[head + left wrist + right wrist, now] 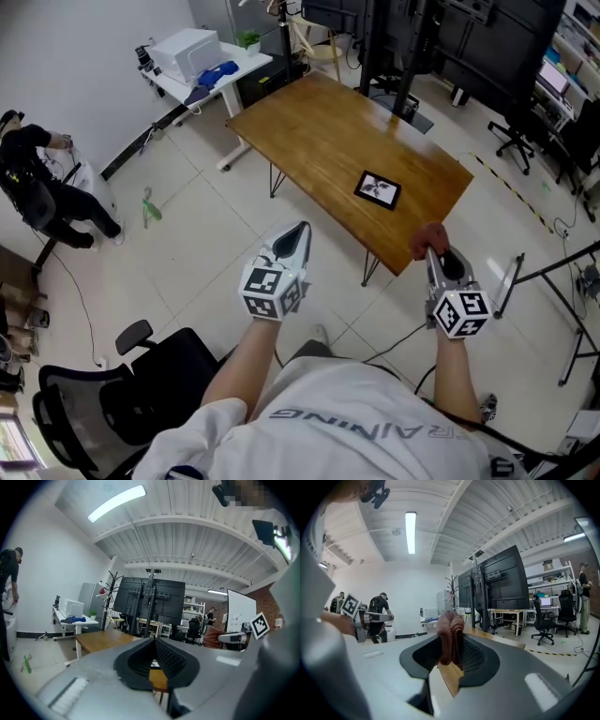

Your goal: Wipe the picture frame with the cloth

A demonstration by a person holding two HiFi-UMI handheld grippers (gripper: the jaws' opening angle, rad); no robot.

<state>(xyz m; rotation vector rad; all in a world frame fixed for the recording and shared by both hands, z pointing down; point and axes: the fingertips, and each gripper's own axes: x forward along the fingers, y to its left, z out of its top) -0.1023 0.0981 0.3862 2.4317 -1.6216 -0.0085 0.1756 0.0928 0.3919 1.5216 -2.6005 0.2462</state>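
A small black picture frame (378, 189) lies flat near the right end of the long wooden table (319, 141). My right gripper (433, 251) hovers over the table's near right corner, shut on a bunched reddish-brown cloth (428, 240). In the right gripper view the cloth (451, 630) stands up between the jaws of that gripper (453, 645). My left gripper (299, 232) hangs over the floor short of the table's near edge, left of the frame. Its jaws meet at the tip with nothing in them, as the left gripper view (153, 641) shows.
A white desk (202, 66) with a box and blue things stands at the back left. Black screen stands (412, 37) rise behind the table. A black office chair (112, 394) is at my lower left, a tripod stand (562, 291) at right. A person (37, 187) stands far left.
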